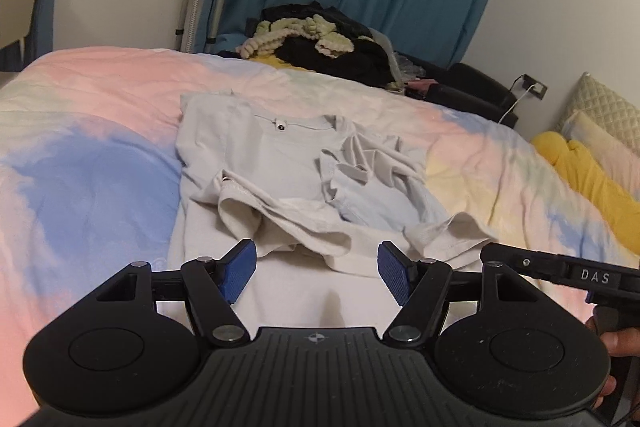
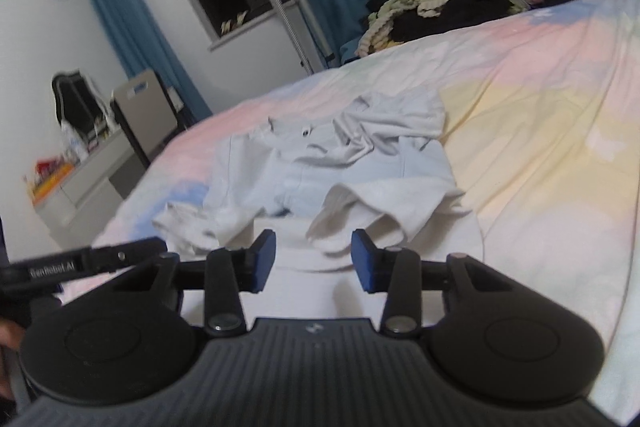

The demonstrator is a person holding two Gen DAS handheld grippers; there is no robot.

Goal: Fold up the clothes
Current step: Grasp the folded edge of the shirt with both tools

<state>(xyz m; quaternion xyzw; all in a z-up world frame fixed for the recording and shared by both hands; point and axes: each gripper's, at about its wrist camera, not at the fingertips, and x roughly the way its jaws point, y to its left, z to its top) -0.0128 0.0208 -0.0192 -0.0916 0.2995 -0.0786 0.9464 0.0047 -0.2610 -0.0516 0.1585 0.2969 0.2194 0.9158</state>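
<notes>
Grippers, left gripper and right gripper, hover level over crumpled shirt, jaws wide, empty.

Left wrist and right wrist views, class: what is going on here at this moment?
A person holds a gripper in each hand over a bed with a pastel cover. The left gripper and right gripper are both open and hold nothing. In front of them lies a crumpled pale T-shirt, not yet folded. A pile of dark clothes sits at the far edge.

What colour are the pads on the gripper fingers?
Blue, textured pads on black fingers; clearest in the left wrist view.
</notes>
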